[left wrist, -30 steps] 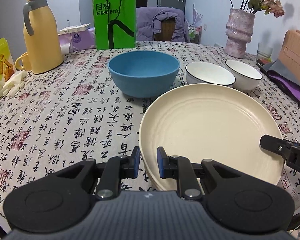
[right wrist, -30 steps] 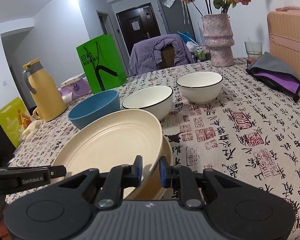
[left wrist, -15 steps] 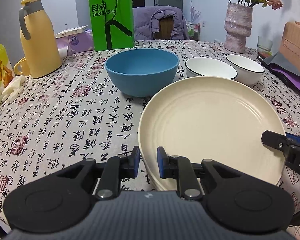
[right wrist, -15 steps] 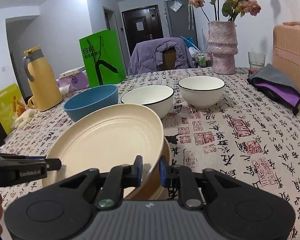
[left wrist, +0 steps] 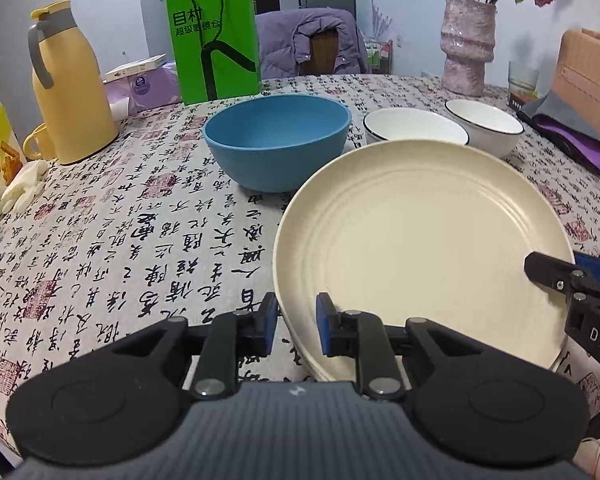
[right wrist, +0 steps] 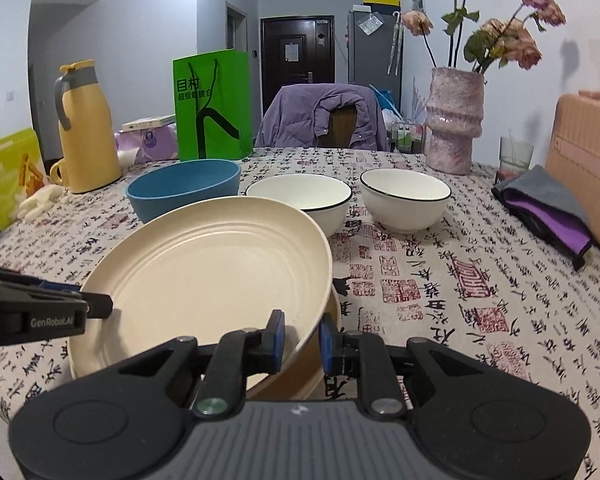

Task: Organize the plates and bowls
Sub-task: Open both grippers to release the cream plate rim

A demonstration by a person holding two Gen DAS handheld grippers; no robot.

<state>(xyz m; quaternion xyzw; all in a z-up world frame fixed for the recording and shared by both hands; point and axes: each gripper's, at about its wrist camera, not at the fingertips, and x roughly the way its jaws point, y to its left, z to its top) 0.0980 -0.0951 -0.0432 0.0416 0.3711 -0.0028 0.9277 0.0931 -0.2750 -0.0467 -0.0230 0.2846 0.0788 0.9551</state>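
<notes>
Two grippers pinch one cream plate point(left wrist: 420, 240) by its rim: left gripper point(left wrist: 296, 326) lower centre, right gripper point(right wrist: 302, 338) opposite. It hangs tilted just above a second plate point(right wrist: 296, 384), seemingly not yet stacked. Blue bowl point(left wrist: 276, 142) and two white bowls point(right wrist: 300, 196) point(right wrist: 406, 200) remain apart, mid-frame. Bare tablecloth point(right wrist: 480, 300) lies open at right.
</notes>
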